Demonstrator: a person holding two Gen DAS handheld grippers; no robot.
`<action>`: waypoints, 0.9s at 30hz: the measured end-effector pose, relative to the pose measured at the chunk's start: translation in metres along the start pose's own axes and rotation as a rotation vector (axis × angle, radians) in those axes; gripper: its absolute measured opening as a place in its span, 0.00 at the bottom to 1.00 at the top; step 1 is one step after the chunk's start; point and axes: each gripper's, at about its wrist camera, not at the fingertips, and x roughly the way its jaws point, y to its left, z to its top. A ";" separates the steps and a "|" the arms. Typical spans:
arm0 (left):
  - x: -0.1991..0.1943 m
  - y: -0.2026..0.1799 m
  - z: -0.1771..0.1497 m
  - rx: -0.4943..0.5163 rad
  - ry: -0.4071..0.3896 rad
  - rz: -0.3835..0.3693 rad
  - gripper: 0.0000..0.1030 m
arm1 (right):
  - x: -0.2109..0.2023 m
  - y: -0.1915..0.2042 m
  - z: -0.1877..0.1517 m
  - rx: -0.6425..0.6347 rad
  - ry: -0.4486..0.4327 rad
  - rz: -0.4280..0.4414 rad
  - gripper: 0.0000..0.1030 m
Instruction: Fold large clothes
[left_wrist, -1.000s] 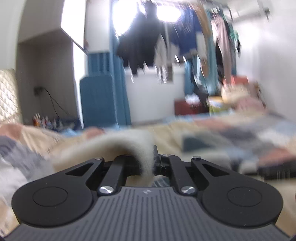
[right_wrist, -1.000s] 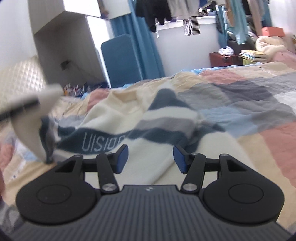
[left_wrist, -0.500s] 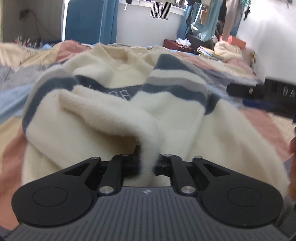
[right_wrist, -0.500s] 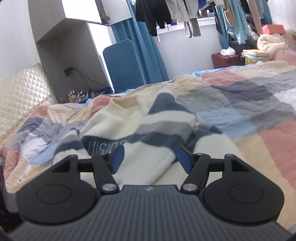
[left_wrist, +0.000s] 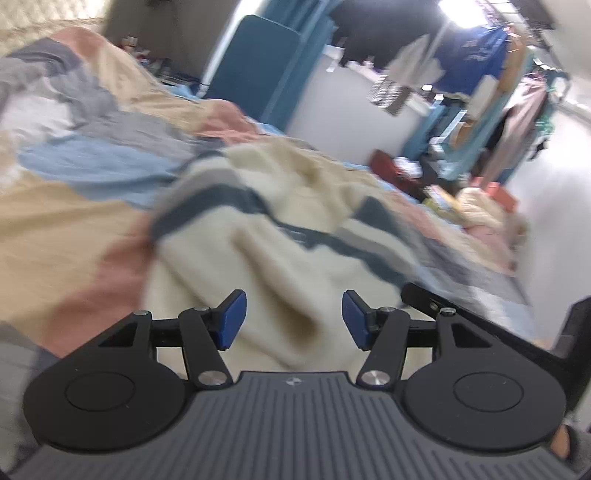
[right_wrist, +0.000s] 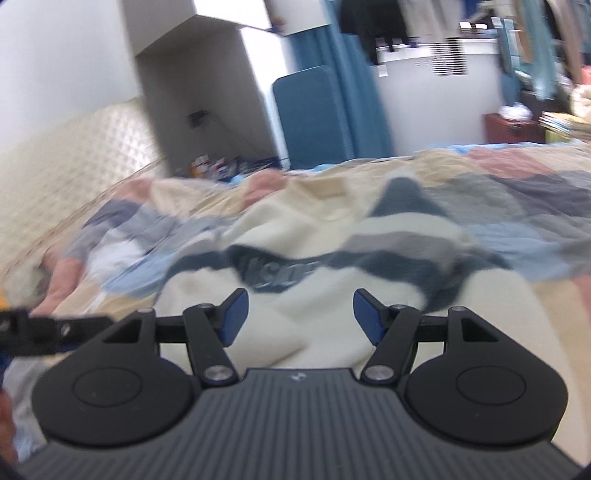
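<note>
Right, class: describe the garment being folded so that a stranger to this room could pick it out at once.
Find the bed, covered by a patchwork quilt of pink, blue, grey and beige blocks. On it lies a fluffy cream sweater. Unlike the flat quilt, it is thick and rumpled, with dark blue and grey stripes and lettering across the chest.

Your left gripper (left_wrist: 293, 319) points downward, rolled to one side, its jaws wide apart after just opening; nothing is pinched between the blue pads (left_wrist: 232, 320). Your right gripper (right_wrist: 300, 318) also points downward with jaws spread and nothing clamped. It shows at the left view's right edge.
</note>
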 end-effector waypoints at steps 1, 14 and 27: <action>0.001 0.004 0.002 -0.006 0.004 0.009 0.61 | 0.004 0.007 -0.001 -0.023 0.010 0.018 0.64; 0.059 0.084 0.029 -0.160 0.042 0.089 0.47 | 0.093 0.101 -0.014 -0.362 0.123 0.127 0.62; 0.111 0.102 0.035 -0.163 0.080 -0.019 0.33 | 0.108 0.071 -0.015 -0.226 0.045 -0.006 0.12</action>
